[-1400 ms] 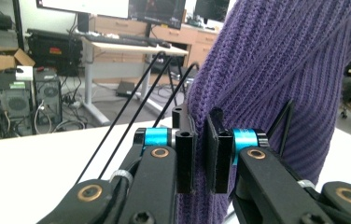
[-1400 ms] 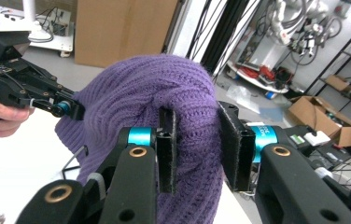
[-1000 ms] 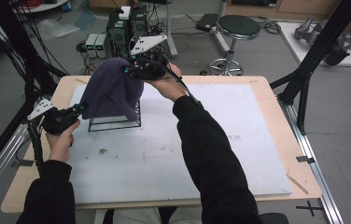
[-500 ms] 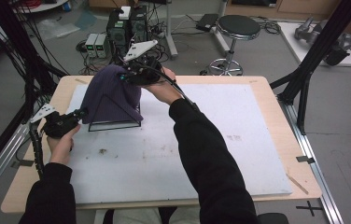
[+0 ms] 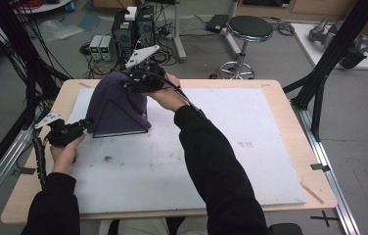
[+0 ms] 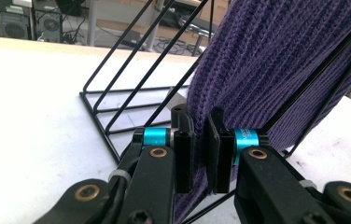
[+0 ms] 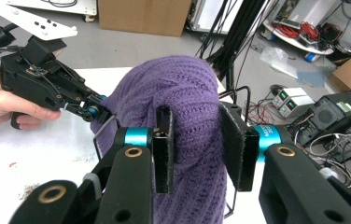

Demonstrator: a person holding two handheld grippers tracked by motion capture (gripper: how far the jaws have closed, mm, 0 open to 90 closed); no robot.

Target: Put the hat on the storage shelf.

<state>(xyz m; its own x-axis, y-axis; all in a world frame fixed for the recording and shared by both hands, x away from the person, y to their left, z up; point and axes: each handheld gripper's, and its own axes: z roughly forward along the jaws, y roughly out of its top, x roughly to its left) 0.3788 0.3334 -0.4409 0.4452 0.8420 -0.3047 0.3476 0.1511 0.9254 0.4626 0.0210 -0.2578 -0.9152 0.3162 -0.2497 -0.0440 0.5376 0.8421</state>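
A purple knit hat [image 5: 116,105] is draped over a black wire rack [image 5: 123,133] at the back left of the white mat [image 5: 231,161]. My left gripper [image 5: 86,125] is at the rack's lower left corner. In the left gripper view, the left gripper [image 6: 200,154] is shut on the hat [image 6: 276,60] at its lower edge, beside the rack wires [image 6: 117,88]. My right gripper [image 5: 128,85] is at the top of the hat. In the right gripper view, the right gripper [image 7: 197,149] stands open, with its jaws astride the hat's crown [image 7: 183,88]. The left gripper [image 7: 100,108] shows beyond.
The mat covers a wooden table [image 5: 289,98] and is bare to the right and front, apart from small dark specks [image 5: 107,158]. Behind the table are a stool [image 5: 248,29], computer boxes [image 5: 133,24] and cables on the floor. Black frame posts [image 5: 319,83] stand at both sides.
The right gripper has moved left and down over the rack's top. The hat now hangs lower and covers more of the rack. The left gripper has stayed at the lower corner.
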